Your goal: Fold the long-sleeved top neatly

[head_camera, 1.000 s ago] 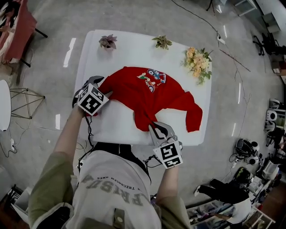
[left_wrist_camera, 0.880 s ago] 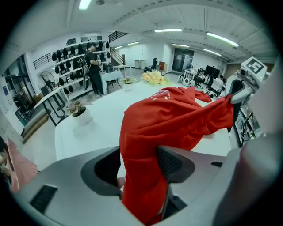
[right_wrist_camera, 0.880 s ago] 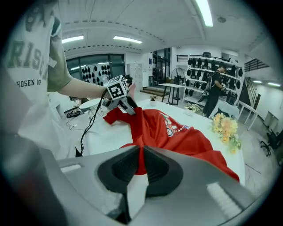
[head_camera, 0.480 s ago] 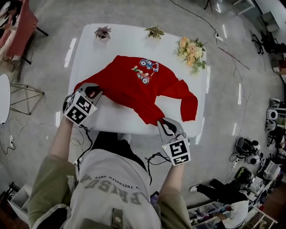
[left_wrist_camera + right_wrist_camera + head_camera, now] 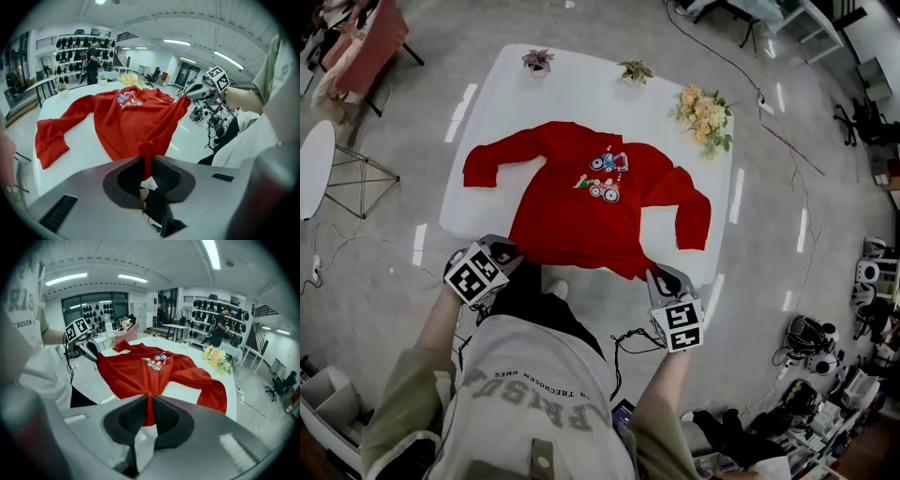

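Inside left tool (image 5: 146, 160), right tool (image 5: 150, 405): top (image 5: 581, 214) corners hidden

We see a plain red long-sleeved top (image 5: 572, 211) with a small chest print (image 5: 602, 175) in blue and white, on a white table (image 5: 497, 103). The left gripper (image 5: 502, 251) and right gripper (image 5: 656, 275) look grey to us, with black ribbed pads (image 5: 132, 418) and marker cubes (image 5: 475, 274) patterned in black-and-white squares. The bouquet (image 5: 705, 114) is yellow and peach, and the floor (image 5: 394, 244) is glossy grey.
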`<state>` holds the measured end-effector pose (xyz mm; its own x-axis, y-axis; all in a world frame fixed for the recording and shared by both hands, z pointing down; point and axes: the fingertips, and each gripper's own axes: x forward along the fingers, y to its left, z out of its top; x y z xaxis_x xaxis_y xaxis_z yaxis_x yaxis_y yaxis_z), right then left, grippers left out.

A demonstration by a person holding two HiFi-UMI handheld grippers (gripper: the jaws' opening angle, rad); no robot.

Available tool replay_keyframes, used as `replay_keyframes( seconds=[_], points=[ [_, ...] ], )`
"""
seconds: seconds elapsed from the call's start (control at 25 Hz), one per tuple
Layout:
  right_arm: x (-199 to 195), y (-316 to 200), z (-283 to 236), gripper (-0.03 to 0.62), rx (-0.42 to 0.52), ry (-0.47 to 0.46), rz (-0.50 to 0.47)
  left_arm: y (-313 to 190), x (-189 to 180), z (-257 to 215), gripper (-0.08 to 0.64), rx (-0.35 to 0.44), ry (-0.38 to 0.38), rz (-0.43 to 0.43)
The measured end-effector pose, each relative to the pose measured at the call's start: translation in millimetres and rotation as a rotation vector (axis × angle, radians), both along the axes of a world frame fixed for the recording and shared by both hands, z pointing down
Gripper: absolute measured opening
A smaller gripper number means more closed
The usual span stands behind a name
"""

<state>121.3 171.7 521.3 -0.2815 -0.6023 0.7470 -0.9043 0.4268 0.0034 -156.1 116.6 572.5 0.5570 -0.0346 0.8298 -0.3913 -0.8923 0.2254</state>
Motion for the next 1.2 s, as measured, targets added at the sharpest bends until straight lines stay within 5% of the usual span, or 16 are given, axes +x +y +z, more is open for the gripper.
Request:
replay_keyframes(
  seconds=[0.16, 0.24, 0.32, 0.4, 0.44, 0.64, 0.84, 1.0, 1.2],
  points=[
    [5, 7, 43, 0.031, -0.068, 0.037, 0.021, 11, 6, 25, 0.06, 0.012, -0.103, -0.022],
    [7, 5, 48, 0.043, -0.059, 0.022, 0.063, 11, 5, 24, 0.146, 0.022, -0.127, -0.037],
    [5, 4, 45, 0.129, -0.062, -0.007, 0.062, 7, 1, 12, 0.251, 0.027, -0.119, -0.063],
    [4, 4, 36, 0.35, -0.073, -0.054, 0.042, -1, -6, -10, 0.287, 0.05, -0.116, -0.077],
    [5, 1, 28, 0.376, -0.065, -0.078, 0.04, -8, -10, -20, 0.299, 0.071, -0.114, -0.079],
    [25, -38, -21, 0.376, 0.069, -0.163, 0.085, -70, 0, -58, 0.302, 0.191, -0.076, -0.061],
    [45, -109, -28, 0.374, 0.116, -0.125, 0.109, -150, 51, -58, 0.301, 0.254, -0.058, 0.008],
    [48, -165, -8, 0.373, 0.068, -0.094, 0.11, -202, 95, -40, 0.301, 0.285, -0.088, 0.108],
    [25, -202, 45, 0.311, -0.143, -0.083, 0.035, -263, 145, -24, 0.296, 0.32, -0.087, 0.188]
  ],
)
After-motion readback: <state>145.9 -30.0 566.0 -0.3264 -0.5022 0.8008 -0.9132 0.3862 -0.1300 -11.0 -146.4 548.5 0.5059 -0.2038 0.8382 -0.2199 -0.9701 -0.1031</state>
